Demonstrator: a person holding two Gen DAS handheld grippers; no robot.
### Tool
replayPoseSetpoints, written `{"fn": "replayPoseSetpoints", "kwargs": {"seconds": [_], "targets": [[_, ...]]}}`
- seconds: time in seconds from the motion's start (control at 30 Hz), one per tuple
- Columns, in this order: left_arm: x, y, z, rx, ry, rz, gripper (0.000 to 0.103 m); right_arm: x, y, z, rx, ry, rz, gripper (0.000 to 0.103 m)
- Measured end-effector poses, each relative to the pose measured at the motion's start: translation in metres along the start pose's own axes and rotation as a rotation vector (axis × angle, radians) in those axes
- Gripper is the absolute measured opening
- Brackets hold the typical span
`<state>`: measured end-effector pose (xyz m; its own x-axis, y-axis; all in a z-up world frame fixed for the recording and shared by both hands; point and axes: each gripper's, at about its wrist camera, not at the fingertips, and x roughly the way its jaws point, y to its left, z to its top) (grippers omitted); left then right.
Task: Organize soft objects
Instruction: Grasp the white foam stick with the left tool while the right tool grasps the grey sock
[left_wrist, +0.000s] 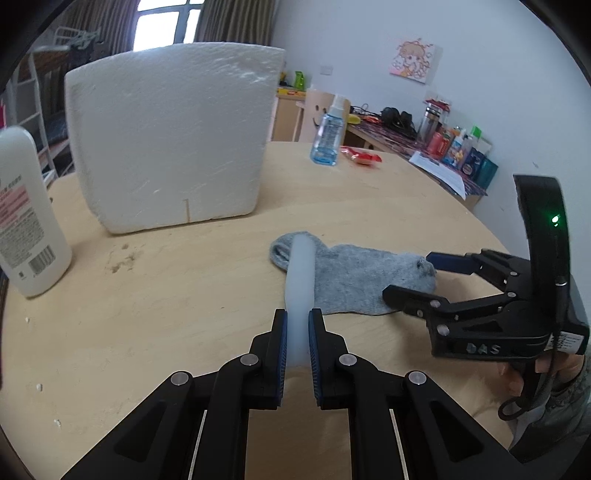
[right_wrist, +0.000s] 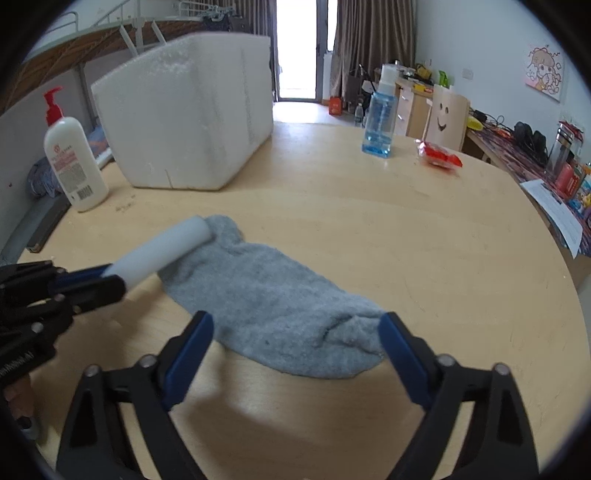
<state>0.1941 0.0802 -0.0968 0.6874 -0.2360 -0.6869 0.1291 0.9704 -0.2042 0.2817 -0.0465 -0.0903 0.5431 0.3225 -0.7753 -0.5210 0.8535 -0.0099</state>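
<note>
Left gripper (left_wrist: 297, 328) clamps white tube (left_wrist: 301, 273) (pointing away); right gripper (right_wrist: 295, 332) gapes astride sock (right_wrist: 273, 299).

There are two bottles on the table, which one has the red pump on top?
The white lotion bottle at the table's left edge, beside the foam box. The other, the clear blue bottle, has a white spray top.

The white rod (left_wrist: 300, 284) hides a strip of the grey sock (left_wrist: 354, 280) — the lotion bottle (left_wrist: 26, 218) is cut off at the frame edge.
</note>
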Motion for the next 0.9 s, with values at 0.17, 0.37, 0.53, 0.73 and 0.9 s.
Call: {"fn": "replayPoseSetpoints", "kwargs": {"seconds": [0.17,0.37,0.53,0.73,0.9], "targets": [[-0.002,0.003,-0.001,-0.016,-0.001,0.001,0.012,0.006,-0.001,0.0,-0.006,0.025,-0.021,0.077],[-0.004,0.003,-0.002,-0.023,-0.011,0.014,0.012,0.005,0.002,-0.001,-0.01,0.028,-0.017,0.069],[-0.009,0.006,-0.004,-0.028,-0.025,0.02,0.012,0.003,0.007,-0.001,-0.023,0.022,-0.021,0.036],[-0.011,0.006,-0.004,-0.03,-0.036,0.023,0.012,0.001,0.009,-0.001,-0.017,0.019,-0.024,0.023],[-0.012,0.009,-0.003,-0.037,-0.039,0.024,0.012,-0.009,0.007,-0.002,0.001,0.0,-0.015,0.022]]}}
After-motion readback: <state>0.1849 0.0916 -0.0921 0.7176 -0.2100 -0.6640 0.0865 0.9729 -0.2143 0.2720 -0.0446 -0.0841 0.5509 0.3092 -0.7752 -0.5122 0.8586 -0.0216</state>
